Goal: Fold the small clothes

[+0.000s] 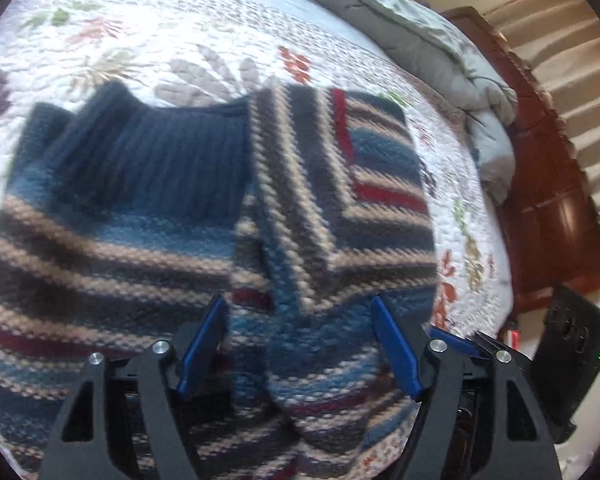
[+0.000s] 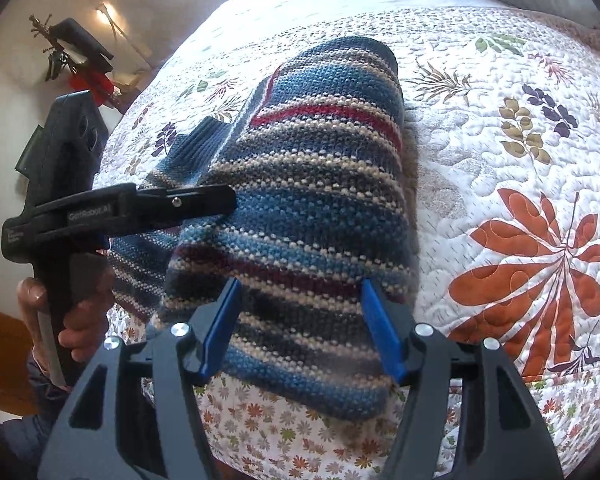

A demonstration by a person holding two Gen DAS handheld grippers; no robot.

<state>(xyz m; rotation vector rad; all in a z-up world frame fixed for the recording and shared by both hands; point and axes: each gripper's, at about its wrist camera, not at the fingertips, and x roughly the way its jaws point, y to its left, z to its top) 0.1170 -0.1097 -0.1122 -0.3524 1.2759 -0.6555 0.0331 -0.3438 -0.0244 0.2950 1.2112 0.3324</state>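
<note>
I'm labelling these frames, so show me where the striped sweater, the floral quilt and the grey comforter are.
striped sweater (image 2: 300, 200): right wrist view, middle of the folded body.
floral quilt (image 2: 500, 128): right wrist view, bare patch right of the sweater.
grey comforter (image 1: 428, 28): left wrist view, bunched fold.

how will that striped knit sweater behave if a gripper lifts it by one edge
The striped sweater would probably droop and unfold: its folded layers already sag over the floral quilt. The chunky knit likely grips the pads well. It looks fairly thick, so perhaps heavy for its size.
</note>
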